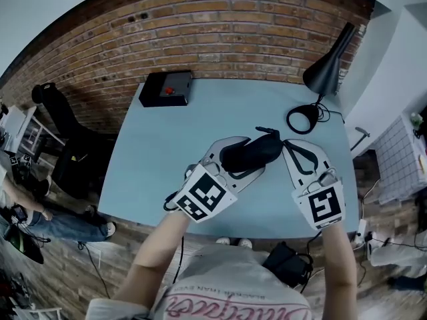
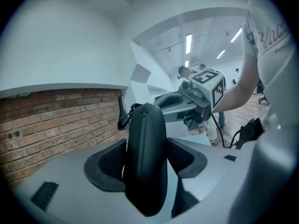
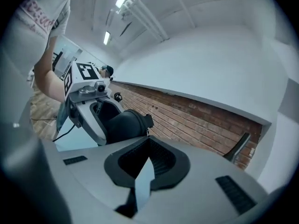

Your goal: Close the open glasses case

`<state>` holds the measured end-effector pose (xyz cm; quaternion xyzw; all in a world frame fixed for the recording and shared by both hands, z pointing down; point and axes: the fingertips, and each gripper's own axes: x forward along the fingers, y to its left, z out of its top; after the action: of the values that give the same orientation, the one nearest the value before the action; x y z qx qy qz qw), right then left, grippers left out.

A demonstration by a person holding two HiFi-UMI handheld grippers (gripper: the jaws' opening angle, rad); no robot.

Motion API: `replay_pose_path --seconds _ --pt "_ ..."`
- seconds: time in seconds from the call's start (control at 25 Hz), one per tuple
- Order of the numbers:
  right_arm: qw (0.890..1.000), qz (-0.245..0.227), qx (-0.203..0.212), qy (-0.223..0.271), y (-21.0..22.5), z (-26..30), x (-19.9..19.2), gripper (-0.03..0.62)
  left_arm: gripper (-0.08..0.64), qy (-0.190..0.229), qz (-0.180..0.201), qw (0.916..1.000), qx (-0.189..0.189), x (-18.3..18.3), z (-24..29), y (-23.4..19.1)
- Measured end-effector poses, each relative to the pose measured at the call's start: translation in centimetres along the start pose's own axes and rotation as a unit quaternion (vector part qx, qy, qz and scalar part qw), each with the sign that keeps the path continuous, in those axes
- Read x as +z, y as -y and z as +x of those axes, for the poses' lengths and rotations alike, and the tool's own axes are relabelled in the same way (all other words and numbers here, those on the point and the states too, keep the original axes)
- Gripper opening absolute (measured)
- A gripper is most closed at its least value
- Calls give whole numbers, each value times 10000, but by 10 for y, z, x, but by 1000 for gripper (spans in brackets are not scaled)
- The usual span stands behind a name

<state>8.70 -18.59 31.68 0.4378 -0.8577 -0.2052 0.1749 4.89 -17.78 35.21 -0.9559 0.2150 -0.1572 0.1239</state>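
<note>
A black zip-up glasses case (image 1: 252,152) with its two halves together is held just above the pale blue table (image 1: 160,179). My left gripper (image 1: 241,160) is shut on it, one pad on each side of its body (image 2: 145,162). A zip seam runs down the case's middle. My right gripper (image 1: 289,145) is shut with nothing in it, its tips beside the case's right end. In the right gripper view the case (image 3: 122,125) sits just past the shut jaws, a small zip tab (image 3: 147,120) at its near end.
A black box with a red button (image 1: 167,89) sits at the table's far left. A black desk lamp (image 1: 327,69) stands at the far right, its round base (image 1: 303,119) close behind my right gripper. A brick wall (image 1: 220,32) runs behind the table.
</note>
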Motion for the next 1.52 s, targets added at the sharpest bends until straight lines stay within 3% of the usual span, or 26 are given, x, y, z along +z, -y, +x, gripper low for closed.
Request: replay_pose_path --seconds 0.24,0.4,0.64,0.84,1.0,1.16,1.32,1.44,1.52 --pt "9997 -2 230 -14 -13 4 -2 15 267 -119 166 9997 -114 0 -1 3" --pt "9957 -803 167 -430 -18 5 -13 15 261 -684 452 9965 -145 -7 0 3" --pt "9892 -1393 36 -456 -19 6 -15 17 252 -1208 671 9901 -245 -14 4 2" --pt "9545 -2905 -35 -674 -25 6 -14 17 252 -1661 870 9817 -327 -24 8 2" --pt "9332 -3509 90 -766 -31 7 -15 17 252 -2016 1101 9725 -399 -31 11 2" --pt "8994 -4268 132 -936 -39 11 -20 17 252 -2556 1508 9541 -411 -43 13 1" --pt "8583 -5014 220 -1067 -50 18 -26 17 253 -3116 2065 9270 -306 -56 16 -3" --pt "8465 -5197 330 -1107 -56 21 -32 17 253 -3303 2290 9153 -266 -63 16 -3" --pt "8490 -5161 302 -1093 -57 22 -32 17 253 -3307 2297 9151 -232 -65 16 -2"
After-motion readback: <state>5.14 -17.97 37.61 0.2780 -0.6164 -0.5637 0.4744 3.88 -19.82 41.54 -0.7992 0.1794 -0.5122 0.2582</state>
